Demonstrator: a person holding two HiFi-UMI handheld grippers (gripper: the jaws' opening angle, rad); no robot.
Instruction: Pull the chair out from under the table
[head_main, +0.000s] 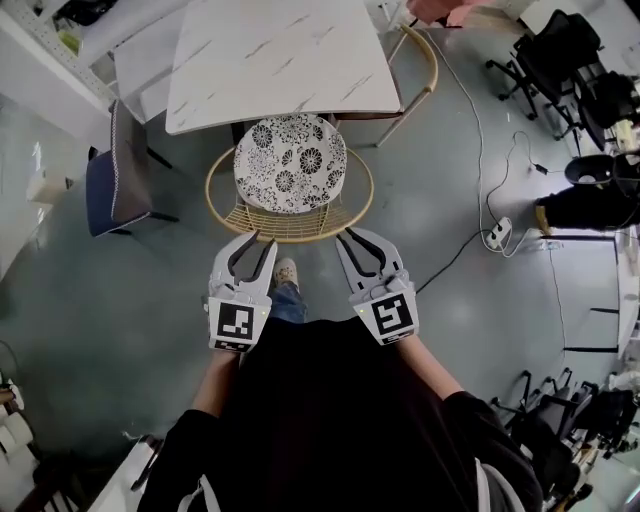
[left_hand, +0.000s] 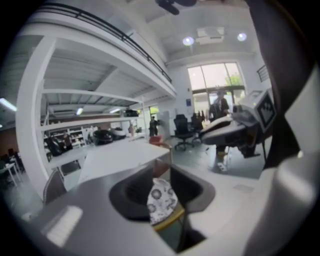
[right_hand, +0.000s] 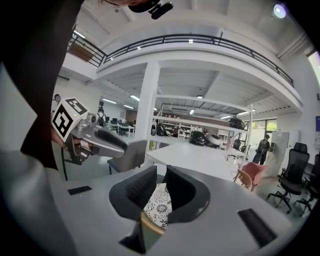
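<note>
Marble table (head_main: 280, 60) in your head view, floral-cushioned chair (head_main: 290, 165) half tucked under it, your left gripper (head_main: 258, 242) and right gripper (head_main: 350, 240) just short of its rim. Left gripper view: jaws spread, chair showing through the gap. Right gripper view: jaws pressed together, holding nothing.

We see a grey floor (head_main: 450, 200) carrying a white marble-topped table (head_main: 280, 60). A round wicker chair (head_main: 290, 165) with a patterned cushion stands at the table's near edge, and a grey chair (head_main: 115, 170) beside its left corner. At the right, a cable (head_main: 478, 130) runs across the floor to a power strip (head_main: 497, 233), near black office chairs (head_main: 550, 55).
</note>
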